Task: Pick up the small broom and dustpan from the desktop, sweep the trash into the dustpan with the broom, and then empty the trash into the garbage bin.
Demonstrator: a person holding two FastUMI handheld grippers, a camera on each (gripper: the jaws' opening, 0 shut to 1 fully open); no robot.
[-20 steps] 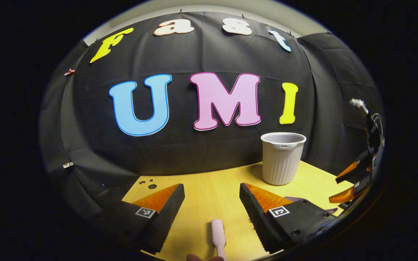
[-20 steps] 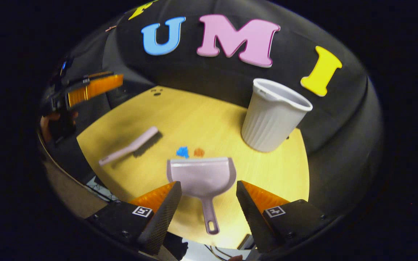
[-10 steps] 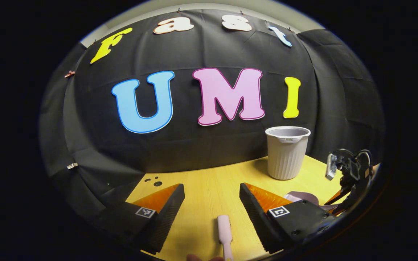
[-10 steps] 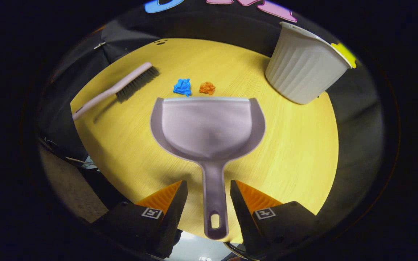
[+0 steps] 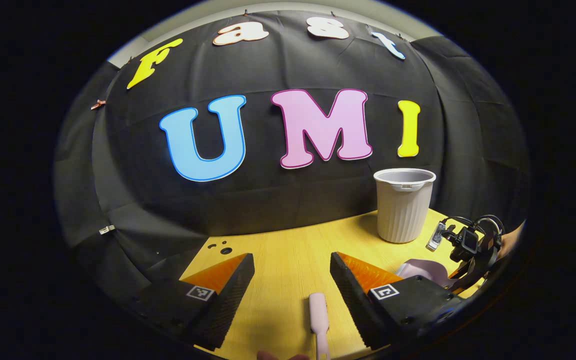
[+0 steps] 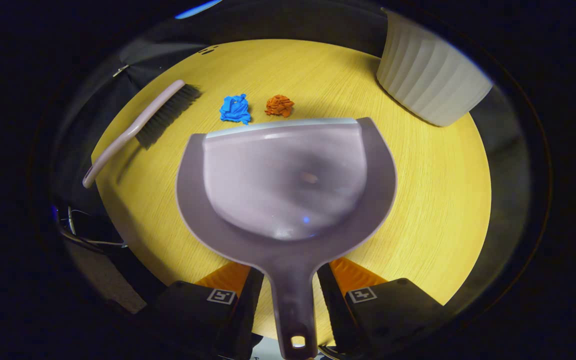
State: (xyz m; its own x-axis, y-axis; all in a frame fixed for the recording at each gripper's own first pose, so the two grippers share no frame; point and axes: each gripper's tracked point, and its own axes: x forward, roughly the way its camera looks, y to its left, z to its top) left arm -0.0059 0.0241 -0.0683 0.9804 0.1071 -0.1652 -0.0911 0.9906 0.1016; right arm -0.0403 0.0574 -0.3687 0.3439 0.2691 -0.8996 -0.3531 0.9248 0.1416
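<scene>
Two pickups were pending and neither was finished, as far as these views showed. Your right tool (image 6: pixel 288 300) sat low over the worktop (image 6: pixel 433 200) with the dustpan (image 6: pixel 288 190) handle running between its fingers. The jaws looked close on both sides of the handle, but I couldn't tell whether the pads actually pressed on it (call it undecided, not grasped). The pan looked flat on the worktop, its front lip facing away from you.

Your left tool (image 5: pixel 292 285) was released: jaws wide apart, nothing between the pads. The broom (image 6: pixel 138 130) handle tip lay on the worktop in the gap between its fingers, in the left gripper view, untouched. In the right gripper view the broom lay to the left of the dustpan, well clear of it, bristles toward the far end.

Trash was unswept: a blue scrap (image 6: pixel 235 108) and an orange scrap (image 6: pixel 279 105) sat just beyond the dustpan's lip, side by side, near each other but apart. The pan was empty.

The garbage bin (image 5: pixel 404 205) stood upright at the far right of the worktop, apart from everything else.

My read on progress: early. You still had to secure the dustpan, close on the broom and lift it, sweep both scraps in, then tip the pan into the bin. The scraps already sat right at the lip, so I'd expect a short sweep.
</scene>
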